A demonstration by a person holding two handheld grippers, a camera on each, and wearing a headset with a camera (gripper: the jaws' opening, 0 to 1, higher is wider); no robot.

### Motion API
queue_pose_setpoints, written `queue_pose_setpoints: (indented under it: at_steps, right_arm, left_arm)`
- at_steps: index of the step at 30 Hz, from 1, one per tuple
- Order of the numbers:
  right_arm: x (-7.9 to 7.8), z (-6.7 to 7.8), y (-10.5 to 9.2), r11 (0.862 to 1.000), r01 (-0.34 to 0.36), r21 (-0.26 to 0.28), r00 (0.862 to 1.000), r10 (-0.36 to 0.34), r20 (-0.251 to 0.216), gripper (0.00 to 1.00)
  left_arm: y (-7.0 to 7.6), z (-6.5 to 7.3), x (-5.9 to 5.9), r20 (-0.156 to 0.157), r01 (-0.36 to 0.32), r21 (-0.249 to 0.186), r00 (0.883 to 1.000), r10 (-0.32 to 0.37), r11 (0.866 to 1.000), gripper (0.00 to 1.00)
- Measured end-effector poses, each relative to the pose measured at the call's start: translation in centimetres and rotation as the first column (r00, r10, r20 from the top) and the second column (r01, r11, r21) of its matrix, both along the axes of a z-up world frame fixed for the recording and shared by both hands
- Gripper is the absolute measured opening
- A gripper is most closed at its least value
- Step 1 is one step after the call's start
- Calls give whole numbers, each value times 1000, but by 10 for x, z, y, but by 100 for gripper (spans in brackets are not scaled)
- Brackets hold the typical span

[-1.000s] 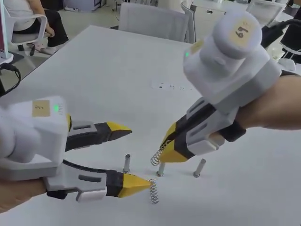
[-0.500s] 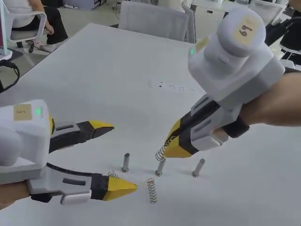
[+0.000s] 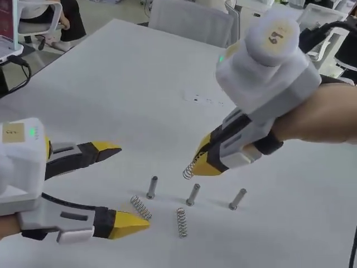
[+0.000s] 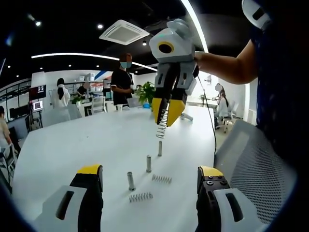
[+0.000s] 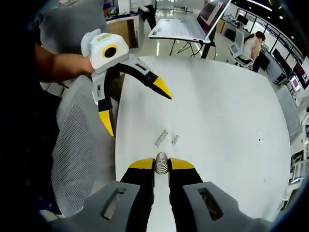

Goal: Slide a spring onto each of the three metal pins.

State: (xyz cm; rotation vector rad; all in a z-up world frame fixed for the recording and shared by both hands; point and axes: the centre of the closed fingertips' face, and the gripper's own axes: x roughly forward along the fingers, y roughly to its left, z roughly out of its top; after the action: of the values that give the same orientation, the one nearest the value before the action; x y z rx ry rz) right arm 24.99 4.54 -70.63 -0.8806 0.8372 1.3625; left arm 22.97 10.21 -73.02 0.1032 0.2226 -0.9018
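Three short metal pins stand bare in a row on the white table. My right gripper is shut on a spring, which hangs slanted just above the middle pin; the same spring shows end-on between its yellow tips. Two loose springs lie in front of the pins. My left gripper is open to the left of the pins, its lower tip beside the left loose spring. From the left gripper view, the pins stand ahead and the held spring hangs over the far one.
The white table stretches away with free room behind the pins. Grey mesh chairs stand at its far edge. People stand and sit in the background of the office.
My left gripper has drawn back to the left, uncovering a second loose spring by its lower tip. My right gripper has lifted slightly with its spring, above the middle pin.
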Motion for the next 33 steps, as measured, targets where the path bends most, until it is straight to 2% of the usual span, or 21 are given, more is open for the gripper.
queue_pose_setpoints:
  at_steps: [6,15,23,30,33]
  right_arm:
    - [15,-7,13,1000,13,0,1000,-13,2,8]
    - [30,-29,28,999,2,-49,1000,-1,13,8]
    - [39,-48,37,996,-6,-94,1000,9,26,8]
    - [40,-60,44,993,-5,-114,1000,7,12,8]
    - [43,-64,45,992,-11,-129,1000,14,23,8]
  left_arm:
    - [5,-13,2,-21,-13,2,1000,13,1000,78]
    - [10,-24,7,-22,-27,20,999,27,999,78]
    - [16,-43,15,-50,-41,18,998,41,999,78]
    - [19,-53,15,-60,-41,31,997,43,999,78]
    - [19,-55,14,-62,-39,37,997,41,999,78]
